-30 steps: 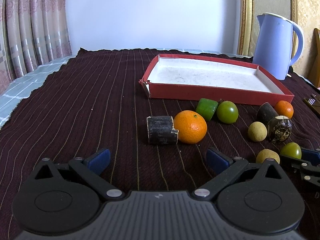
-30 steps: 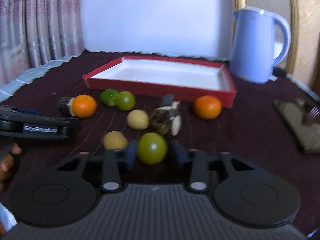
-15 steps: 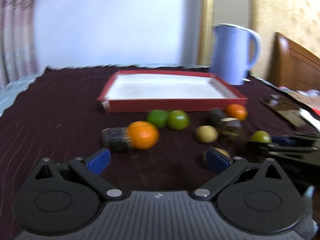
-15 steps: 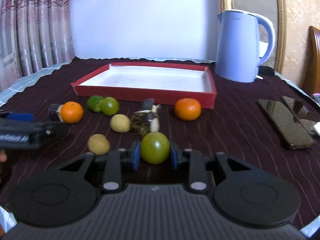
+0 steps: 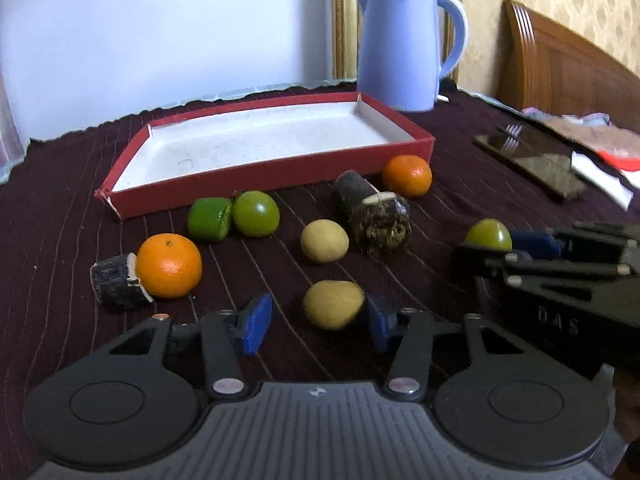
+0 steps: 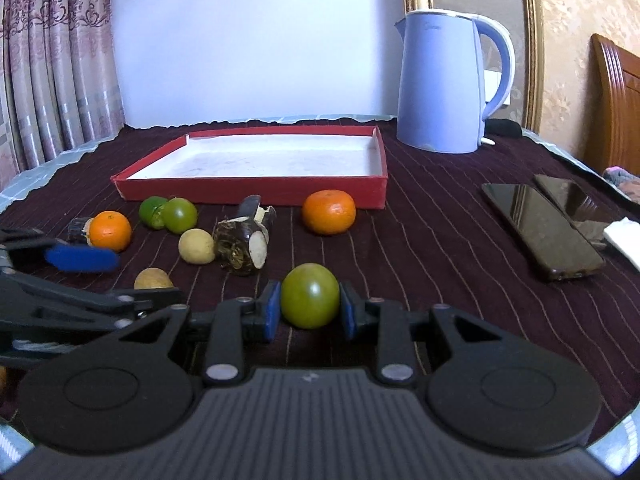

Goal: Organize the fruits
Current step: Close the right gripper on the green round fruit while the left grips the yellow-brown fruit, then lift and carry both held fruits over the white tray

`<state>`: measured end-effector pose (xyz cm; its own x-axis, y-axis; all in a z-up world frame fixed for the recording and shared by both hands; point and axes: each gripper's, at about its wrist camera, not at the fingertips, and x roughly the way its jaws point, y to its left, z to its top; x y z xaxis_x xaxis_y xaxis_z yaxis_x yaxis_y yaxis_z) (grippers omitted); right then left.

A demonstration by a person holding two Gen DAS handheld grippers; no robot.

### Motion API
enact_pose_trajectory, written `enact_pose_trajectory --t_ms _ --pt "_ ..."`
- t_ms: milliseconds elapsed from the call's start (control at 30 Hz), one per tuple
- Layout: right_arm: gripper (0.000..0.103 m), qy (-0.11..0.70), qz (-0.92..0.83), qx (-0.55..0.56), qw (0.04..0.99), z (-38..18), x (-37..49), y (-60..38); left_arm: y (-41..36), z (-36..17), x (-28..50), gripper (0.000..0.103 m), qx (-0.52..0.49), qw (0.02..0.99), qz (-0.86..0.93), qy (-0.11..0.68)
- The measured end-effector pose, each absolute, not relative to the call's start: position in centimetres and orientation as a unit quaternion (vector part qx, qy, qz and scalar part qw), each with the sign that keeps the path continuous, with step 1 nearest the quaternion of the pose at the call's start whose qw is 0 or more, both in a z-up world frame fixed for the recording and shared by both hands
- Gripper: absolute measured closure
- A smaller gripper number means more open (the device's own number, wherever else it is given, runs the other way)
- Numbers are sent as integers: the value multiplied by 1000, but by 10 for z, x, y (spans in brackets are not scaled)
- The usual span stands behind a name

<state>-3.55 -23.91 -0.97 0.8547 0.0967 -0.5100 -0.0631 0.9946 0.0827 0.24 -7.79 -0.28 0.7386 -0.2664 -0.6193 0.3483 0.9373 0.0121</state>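
Green fruit (image 6: 310,301) — clamped between the right tool's (image 6: 309,312) pads.

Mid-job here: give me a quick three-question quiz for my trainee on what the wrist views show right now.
1. True or false: the red tray already holds fruit.
2. What does the right tool grip? A) an orange B) a green fruit C) the kettle
3. How many oranges lie on the cloth?

Key:
1. False, the tray is empty.
2. B, both pads press on its sides.
3. Two.
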Motion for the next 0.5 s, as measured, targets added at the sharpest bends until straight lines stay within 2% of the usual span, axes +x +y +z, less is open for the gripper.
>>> enact_pose_trajectory --t_ms 67,500 --pt "74 266 41 31 963 -11 -36 -239 -79 -3 5 74 66 929 -168 322" --pt "74 260 50 26 964 -4 -37 -231 -63 14 -3 75 68 944 -147 289"
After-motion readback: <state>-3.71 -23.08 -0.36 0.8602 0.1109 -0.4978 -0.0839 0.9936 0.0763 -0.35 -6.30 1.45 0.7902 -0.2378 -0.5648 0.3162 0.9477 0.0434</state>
